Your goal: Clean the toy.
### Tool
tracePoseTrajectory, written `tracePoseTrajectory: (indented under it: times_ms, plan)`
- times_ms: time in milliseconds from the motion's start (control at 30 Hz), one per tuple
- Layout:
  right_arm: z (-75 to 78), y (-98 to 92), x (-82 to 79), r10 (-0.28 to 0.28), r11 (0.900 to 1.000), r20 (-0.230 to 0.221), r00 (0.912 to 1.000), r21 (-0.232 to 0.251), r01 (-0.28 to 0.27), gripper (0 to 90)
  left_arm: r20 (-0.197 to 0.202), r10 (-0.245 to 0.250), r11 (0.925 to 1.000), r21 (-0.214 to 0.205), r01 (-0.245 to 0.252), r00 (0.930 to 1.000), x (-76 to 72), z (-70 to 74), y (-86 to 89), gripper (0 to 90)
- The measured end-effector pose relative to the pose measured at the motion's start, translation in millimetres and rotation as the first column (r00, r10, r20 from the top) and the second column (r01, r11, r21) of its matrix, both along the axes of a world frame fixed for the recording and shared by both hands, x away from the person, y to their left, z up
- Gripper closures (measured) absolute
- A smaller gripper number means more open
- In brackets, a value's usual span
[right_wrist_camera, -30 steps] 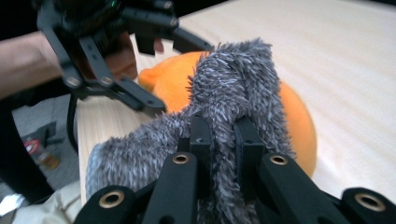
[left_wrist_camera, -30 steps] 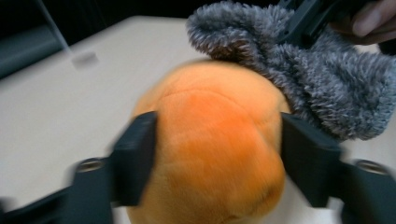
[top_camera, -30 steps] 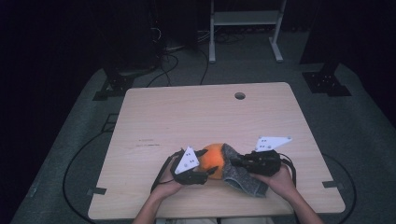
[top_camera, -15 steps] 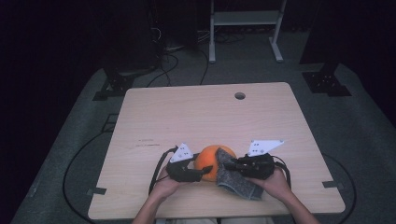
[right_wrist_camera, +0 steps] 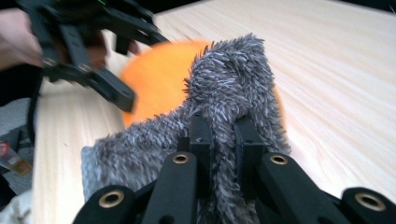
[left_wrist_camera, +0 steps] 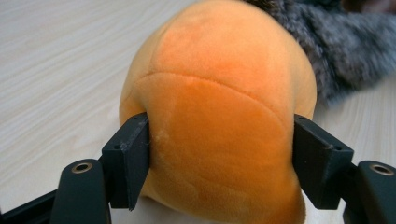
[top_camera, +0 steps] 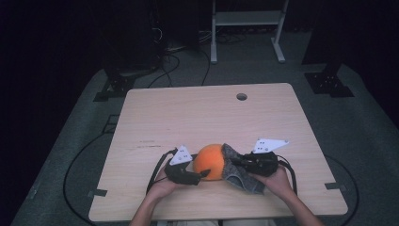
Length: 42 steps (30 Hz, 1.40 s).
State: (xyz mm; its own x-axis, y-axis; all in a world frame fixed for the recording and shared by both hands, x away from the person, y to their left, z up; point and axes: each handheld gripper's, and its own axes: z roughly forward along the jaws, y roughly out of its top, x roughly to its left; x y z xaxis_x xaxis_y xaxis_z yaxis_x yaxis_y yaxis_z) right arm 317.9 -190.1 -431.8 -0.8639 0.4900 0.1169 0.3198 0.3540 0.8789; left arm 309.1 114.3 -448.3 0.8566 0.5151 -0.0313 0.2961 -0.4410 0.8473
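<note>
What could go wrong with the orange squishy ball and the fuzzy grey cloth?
The left gripper has just been opening, its jaws beside the orange plush ball; with so light a hold the ball might roll or slip away. The right gripper pinches just a fold of the grey fuzzy cloth, so a pull could tug it loose. Both sit near the table's front edge and could fall off.

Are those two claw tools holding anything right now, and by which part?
The right gripper pinches a fold of the grey fuzzy cloth between its fingers. The left gripper straddles the orange plush ball at its sides, fingers touching; whether they grip cannot be told.
</note>
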Motion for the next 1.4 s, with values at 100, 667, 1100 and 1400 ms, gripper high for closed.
tracePoseTrajectory:
  times_ms: [100, 667, 1100, 1400]
  plan:
    - [-4.7, -4.9, -0.3, -0.025, 0.9995, -0.014, 0.9996, -0.017, 0.025, 80.4, -0.006, -0.015, 0.9998, 0.013, 0.015, 0.9999, -1.9, -0.7, 2.7, 26.5]
    - [-0.5, -29.8, -10.9, -0.039, 0.9989, -0.054, 0.9978, 0.023, 0.041, 80.4, 0.006, -0.027, 0.999, 0.035, 0.027, 0.9996, -5.8, -2.7, 0.9, 23.8]
    - [-12.6, -15.3, -4.2, -0.072, 0.9948, -0.067, 0.9951, -0.077, 0.067, 80.4, 0.013, -0.038, 0.9986, 0.038, 0.037, 0.9992, -7.3, -5.1, 2.6, 23.6]
    - [8.0, -10.5, -11.8, 0.018, 0.9988, -0.04, 0.9991, 0.045, -0.016, 80.4, 0.041, -0.061, 0.9957, 0.072, 0.058, 0.9973, -12.0, -2.5, -3.9, 23.5]
